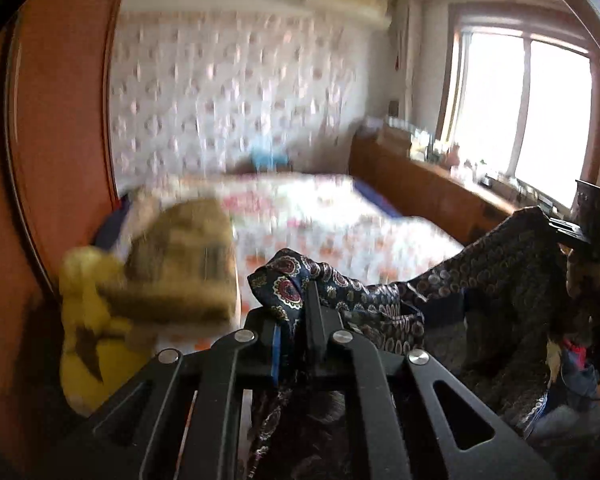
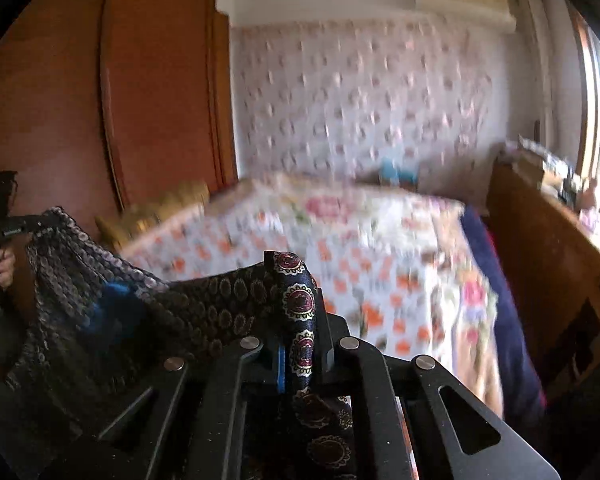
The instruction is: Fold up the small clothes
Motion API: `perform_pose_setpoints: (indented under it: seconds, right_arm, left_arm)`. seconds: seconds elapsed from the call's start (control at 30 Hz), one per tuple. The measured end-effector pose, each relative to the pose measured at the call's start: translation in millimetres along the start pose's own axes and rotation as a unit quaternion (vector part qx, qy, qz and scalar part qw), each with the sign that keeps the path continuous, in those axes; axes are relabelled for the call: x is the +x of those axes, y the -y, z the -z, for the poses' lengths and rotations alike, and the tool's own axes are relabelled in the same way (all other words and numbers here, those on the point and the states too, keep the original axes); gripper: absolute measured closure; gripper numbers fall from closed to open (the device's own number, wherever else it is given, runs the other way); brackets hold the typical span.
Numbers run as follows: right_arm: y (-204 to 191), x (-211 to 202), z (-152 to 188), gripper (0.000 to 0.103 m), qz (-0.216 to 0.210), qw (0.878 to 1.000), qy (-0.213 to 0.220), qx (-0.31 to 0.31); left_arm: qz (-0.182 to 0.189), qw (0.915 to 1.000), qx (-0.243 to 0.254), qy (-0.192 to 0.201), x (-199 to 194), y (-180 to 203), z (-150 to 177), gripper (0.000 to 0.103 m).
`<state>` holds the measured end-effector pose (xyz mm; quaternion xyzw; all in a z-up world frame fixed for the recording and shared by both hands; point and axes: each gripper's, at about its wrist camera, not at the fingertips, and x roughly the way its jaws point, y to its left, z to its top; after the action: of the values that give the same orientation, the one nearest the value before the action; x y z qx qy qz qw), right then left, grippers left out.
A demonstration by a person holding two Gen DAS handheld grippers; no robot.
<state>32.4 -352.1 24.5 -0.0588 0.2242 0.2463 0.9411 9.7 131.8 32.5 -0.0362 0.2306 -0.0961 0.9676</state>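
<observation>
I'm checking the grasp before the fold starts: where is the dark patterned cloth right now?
The dark patterned cloth hangs in the air above the near end of the floral bedspread, stretched between the left gripper and the right gripper, both shut on it.

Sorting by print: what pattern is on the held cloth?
Dark navy cloth with red-and-cream round medallions; clearest in the right wrist view.

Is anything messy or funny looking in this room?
Mostly no. The patterned cloth hangs sagging in the air, pinched by the left gripper and right gripper, not yet folded. A yellow plush toy slumps beside the bed.
</observation>
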Motion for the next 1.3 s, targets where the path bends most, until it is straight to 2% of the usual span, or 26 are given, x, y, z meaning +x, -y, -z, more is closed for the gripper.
perform_pose_setpoints:
  seconds: [0.13, 0.27, 0.43, 0.57, 0.73, 0.83, 0.97, 1.0, 1.03, 1.13, 1.2, 1.23, 1.3]
  right_arm:
    - [3, -29, -46, 0.094, 0.017, 0.999, 0.043, -0.020]
    - [9, -42, -95, 0.094, 0.046, 0.995, 0.078, -0.034]
    - [24, -21, -136, 0.094, 0.073, 0.994, 0.074, -0.032]
    - [34, 30, -137, 0.094, 0.099, 0.994, 0.035, -0.017]
    - [40, 110, -109, 0.094, 0.106, 0.993, -0.044, 0.017]
    - [39, 140, -92, 0.094, 0.104, 0.992, -0.069, 0.027]
    - [38, 174, -87, 0.093, 0.119, 0.987, -0.101, 0.028]
    - [39, 179, -89, 0.092, 0.119, 0.986, -0.109, 0.033]
    - [45, 183, -98, 0.085, 0.118, 0.985, -0.122, 0.041]
    - [49, 187, -117, 0.070, 0.133, 0.980, -0.141, 0.049]
    - [51, 182, -140, 0.058, 0.136, 0.980, -0.139, 0.049]
    - [47, 179, -139, 0.053, 0.135, 0.980, -0.137, 0.049]
    - [41, 167, -134, 0.051, 0.133, 0.981, -0.137, 0.047]
  left_arm:
    - [-0.009, 0.9985, 0.007, 0.053, -17, -1, -41, 0.094]
    - [-0.017, 0.9973, 0.007, 0.071, -11, -13, -85, 0.094]
    - [-0.038, 0.9954, 0.016, 0.086, 7, -19, -123, 0.094]
    - [-0.070, 0.9955, 0.016, 0.062, 48, -32, -133, 0.094]
    - [-0.076, 0.9970, 0.000, -0.011, 116, -56, -116, 0.094]
    - [-0.076, 0.9965, -0.005, -0.035, 141, -60, -103, 0.094]
    - [-0.093, 0.9940, 0.002, -0.058, 163, -60, -92, 0.094]
    - [-0.097, 0.9933, 0.000, -0.061, 164, -57, -89, 0.092]
    - [-0.101, 0.9927, -0.004, -0.067, 168, -57, -87, 0.090]
    - [-0.101, 0.9911, -0.013, -0.087, 171, -59, -77, 0.078]
    - [-0.099, 0.9913, -0.016, -0.085, 167, -62, -72, 0.056]
    - [-0.092, 0.9921, -0.020, -0.083, 163, -63, -70, 0.053]
    - [-0.082, 0.9927, -0.028, -0.084, 158, -65, -65, 0.038]
